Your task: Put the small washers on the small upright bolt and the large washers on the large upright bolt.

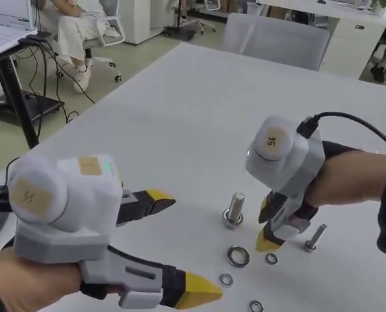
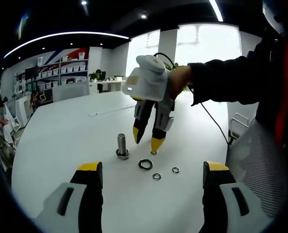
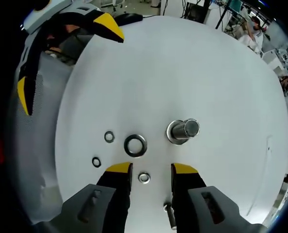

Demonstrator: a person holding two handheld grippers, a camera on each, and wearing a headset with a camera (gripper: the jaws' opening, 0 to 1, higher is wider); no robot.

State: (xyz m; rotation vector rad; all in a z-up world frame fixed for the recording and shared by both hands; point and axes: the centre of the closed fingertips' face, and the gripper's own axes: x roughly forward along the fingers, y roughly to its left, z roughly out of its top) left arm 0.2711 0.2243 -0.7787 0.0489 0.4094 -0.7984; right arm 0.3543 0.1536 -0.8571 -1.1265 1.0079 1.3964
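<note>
The right gripper [image 3: 152, 168] points down at the white table [image 1: 180, 117]. Its jaws stand a little apart and hold nothing. A small washer [image 3: 144, 178] lies flat on the table exactly between its two yellow tips, touching neither one, as far as I can see.

Just ahead of the tips lies the large washer [image 3: 135, 145]. Further ahead, toward the side of the right jaw, stands the large bolt [image 3: 183, 131], upright on its head. Beyond the left jaw lie a second small washer [image 3: 109, 136] and a third small washer [image 3: 96, 161]. The small bolt [image 1: 315, 237] is close behind the tips, on the side of the holding hand. It looks to lean, and I cannot tell if it really stands straight.

The left gripper [image 1: 183, 242] hovers well apart from all these parts, with its jaws wide open and empty.

I judge that the step now is picking this first small washer. It should be light, stiff and smooth metal. It is very thin, so it gives almost no edge above the table. The best hold is probably across its outer rim, on two opposite points, with the tips lowered until they nearly touch the table. If the jaws close too high or off centre, the washer may slide away or flip up. A gentle, centred pinch seems enough, because the piece cannot bend or break.
</note>
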